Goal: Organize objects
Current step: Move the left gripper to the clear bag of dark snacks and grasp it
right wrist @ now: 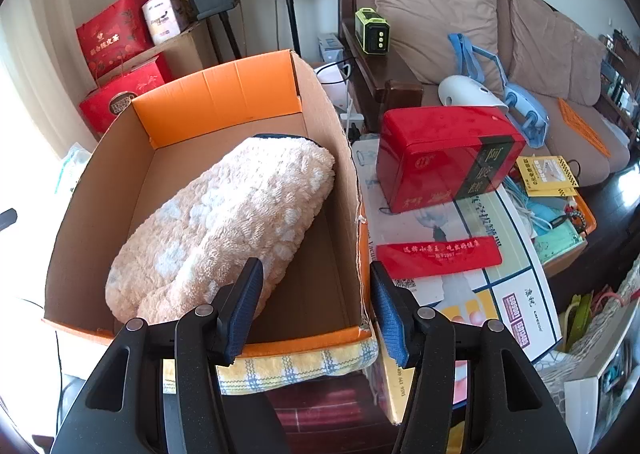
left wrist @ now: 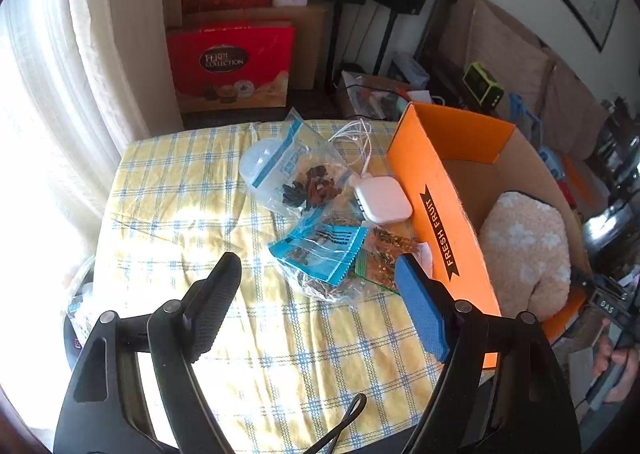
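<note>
**Orange carton and loose items — holdings at this moment**

Orange carton [right wrist: 216, 94]: open-topped cardboard box, orange outside with "FRESH FRUIT" printed on a dark ribbon along its long wall, plain brown inside. It stands on the bench [left wrist: 168, 214] at the right edge of a yellow cloth checked in blue. Contents: one plush cushion [right wrist: 224, 222], beige with paler spots and a dark edge at its far end, lying slantwise across the floor of the carton and leaning on the left wall. Nothing else shows inside.

Loose items on the cloth, just left of the carton:
- clear zip bag [left wrist: 296, 174] holding dark dried pieces, resting partly over a pale round lid-like object;
- white square charger [left wrist: 382, 198] with a white cable [left wrist: 360, 142] coiled behind it, its corner at the carton wall;
- blue-printed clear packet [left wrist: 324, 254], lying on top of a bag of dried herbs [left wrist: 384, 266].

Left tool [left wrist: 320, 298]: jaws wide apart, empty, held above the cloth, the blue-padded finger in front of the herb bag and the carton's near corner, the black finger over bare cloth.

Right tool [right wrist: 316, 302]: jaws apart and empty, straddling the carton's right wall at its near corner; the left finger overlaps the cushion's near end in view, but contact cannot be told.

Beside the carton on the right, a red tin [right wrist: 444, 158] stands on printed flat boxes.
</note>
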{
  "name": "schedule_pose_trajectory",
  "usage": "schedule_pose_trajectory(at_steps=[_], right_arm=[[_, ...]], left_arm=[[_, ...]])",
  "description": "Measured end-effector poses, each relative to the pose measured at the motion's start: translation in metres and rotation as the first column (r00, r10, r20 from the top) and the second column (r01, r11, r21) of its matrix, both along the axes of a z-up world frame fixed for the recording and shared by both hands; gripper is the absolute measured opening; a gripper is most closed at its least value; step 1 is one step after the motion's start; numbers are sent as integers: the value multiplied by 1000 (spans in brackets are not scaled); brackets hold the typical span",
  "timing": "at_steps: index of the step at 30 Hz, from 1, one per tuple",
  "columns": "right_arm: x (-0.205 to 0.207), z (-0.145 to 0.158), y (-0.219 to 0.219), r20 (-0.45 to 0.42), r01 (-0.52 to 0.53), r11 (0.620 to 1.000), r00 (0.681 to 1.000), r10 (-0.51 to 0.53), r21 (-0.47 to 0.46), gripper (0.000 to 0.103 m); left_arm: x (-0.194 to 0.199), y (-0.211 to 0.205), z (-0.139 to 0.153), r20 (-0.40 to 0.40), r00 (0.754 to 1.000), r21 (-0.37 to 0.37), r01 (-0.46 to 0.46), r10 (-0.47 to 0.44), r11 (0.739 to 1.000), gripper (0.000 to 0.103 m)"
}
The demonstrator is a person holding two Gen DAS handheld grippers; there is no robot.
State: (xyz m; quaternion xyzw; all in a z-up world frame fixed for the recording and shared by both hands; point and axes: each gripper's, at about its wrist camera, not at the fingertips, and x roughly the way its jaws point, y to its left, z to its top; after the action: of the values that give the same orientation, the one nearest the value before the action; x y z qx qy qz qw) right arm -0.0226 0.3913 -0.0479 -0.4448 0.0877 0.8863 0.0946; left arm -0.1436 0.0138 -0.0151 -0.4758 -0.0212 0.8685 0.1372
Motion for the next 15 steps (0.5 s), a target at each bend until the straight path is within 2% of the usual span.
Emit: schedule_pose_trajectory(at_steps=[3, 6, 13, 15], right_arm=[[-1, 0, 1, 2, 2, 1000, 1000, -2, 0, 56], [-1, 0, 1, 3, -1, 1000, 1000, 1, -4, 56], [0, -1, 2, 2, -2, 1000, 1000, 2, -7, 56], [0, -1, 2, 2, -2, 1000, 1000, 2, -7, 56]], left_arm=[[-5, 6, -16, 59, 998, 27, 13, -14, 1000, 63], [-9, 13, -30, 81, 997, 21, 12, -13, 1000, 62], [-17, 18, -43, 47, 999, -91, 6, -2, 996, 62], [-16, 17, -45, 31, 999, -99, 36, -33, 994, 62]])
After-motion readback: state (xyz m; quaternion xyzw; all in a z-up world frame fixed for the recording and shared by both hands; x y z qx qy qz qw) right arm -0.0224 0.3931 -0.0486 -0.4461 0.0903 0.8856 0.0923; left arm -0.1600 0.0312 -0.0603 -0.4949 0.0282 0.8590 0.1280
